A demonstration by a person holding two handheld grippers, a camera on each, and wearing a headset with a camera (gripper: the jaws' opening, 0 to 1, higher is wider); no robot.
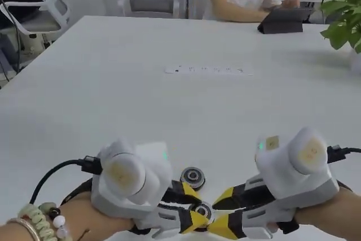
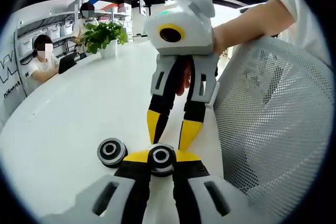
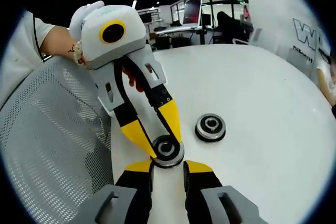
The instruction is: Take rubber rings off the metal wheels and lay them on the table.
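Left tongs (image 2: 160,156): mine pinched the wheel (image 2: 161,161), lying flat on the table (image 1: 169,111).
Right tongs (image 3: 169,167): I held them spread, head-on opposite, tips at its rim.
Second wheel (image 1: 193,176): just beyond.

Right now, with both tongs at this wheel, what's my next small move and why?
Probably close the right tongs on the outer rim of the wheel: the left tongs clamp it, and the right tips sit apart right at its edge.

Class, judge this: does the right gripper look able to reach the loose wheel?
Likely yes: the loose wheel lies on bare table close to the right gripper, with nothing between them.
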